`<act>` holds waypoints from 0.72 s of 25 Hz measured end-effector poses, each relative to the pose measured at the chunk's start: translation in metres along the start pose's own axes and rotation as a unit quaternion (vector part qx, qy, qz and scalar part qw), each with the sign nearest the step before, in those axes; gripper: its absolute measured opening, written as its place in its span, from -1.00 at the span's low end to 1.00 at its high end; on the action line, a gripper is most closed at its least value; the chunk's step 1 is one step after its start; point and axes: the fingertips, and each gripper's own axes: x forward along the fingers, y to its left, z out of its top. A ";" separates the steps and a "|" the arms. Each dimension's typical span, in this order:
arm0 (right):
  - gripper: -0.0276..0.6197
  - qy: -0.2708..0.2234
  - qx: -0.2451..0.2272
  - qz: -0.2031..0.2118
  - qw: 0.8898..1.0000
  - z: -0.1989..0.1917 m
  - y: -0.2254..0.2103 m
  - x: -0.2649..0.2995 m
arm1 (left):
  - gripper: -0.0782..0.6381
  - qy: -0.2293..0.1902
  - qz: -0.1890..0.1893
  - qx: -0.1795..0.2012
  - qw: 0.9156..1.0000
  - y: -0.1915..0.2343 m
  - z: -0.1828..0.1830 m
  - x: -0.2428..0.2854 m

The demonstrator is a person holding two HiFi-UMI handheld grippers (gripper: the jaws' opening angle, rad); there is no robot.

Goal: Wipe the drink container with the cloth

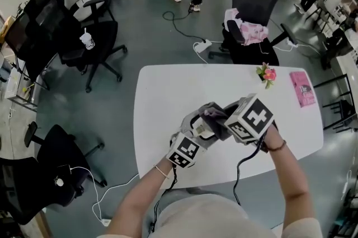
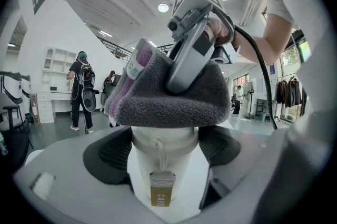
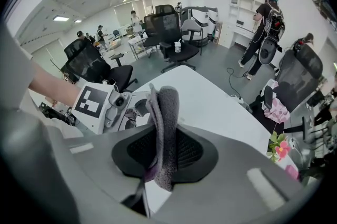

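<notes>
Drink container (image 2: 160, 181) clamped by left gripper (image 2: 164, 150), cloth (image 2: 158, 104) pinched by right gripper (image 3: 164, 152), seemingly draped over its lid

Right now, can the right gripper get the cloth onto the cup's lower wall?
Probably not: the left gripper clamps the cup there. The right gripper holds the cloth on its top.

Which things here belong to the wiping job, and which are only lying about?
Job:
cup, held in the left tongs
grey cloth, held in the right tongs, lying over the cup's top

Lying about:
flower sprig
pink packet
office chairs
</notes>
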 end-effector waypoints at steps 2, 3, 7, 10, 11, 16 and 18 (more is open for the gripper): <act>-0.69 -0.001 0.013 0.002 1.000 0.000 -0.004 0.002 | 0.32 0.000 0.000 0.000 1.000 0.001 0.000 -0.001; -0.69 -0.003 0.020 0.006 1.000 -0.001 -0.006 0.003 | 0.33 0.000 0.000 0.001 1.000 0.001 -0.001 -0.001; -0.69 -0.010 0.045 0.016 0.999 -0.002 -0.014 0.002 | 0.32 0.000 -0.001 0.002 1.000 0.002 0.000 0.000; -0.69 -0.013 0.062 0.024 0.998 -0.003 -0.018 0.003 | 0.32 0.000 -0.002 0.001 1.000 0.002 -0.001 -0.001; -0.69 -0.015 0.066 0.025 0.997 -0.004 -0.018 0.003 | 0.32 0.000 -0.002 0.001 1.000 0.002 -0.002 -0.001; -0.69 -0.017 0.073 0.012 0.997 -0.009 -0.026 -0.001 | 0.32 0.000 -0.002 0.002 1.000 0.001 -0.002 -0.001; -0.69 -0.018 0.075 0.002 0.997 -0.011 -0.032 -0.004 | 0.32 0.000 -0.001 0.002 1.000 0.001 -0.001 -0.001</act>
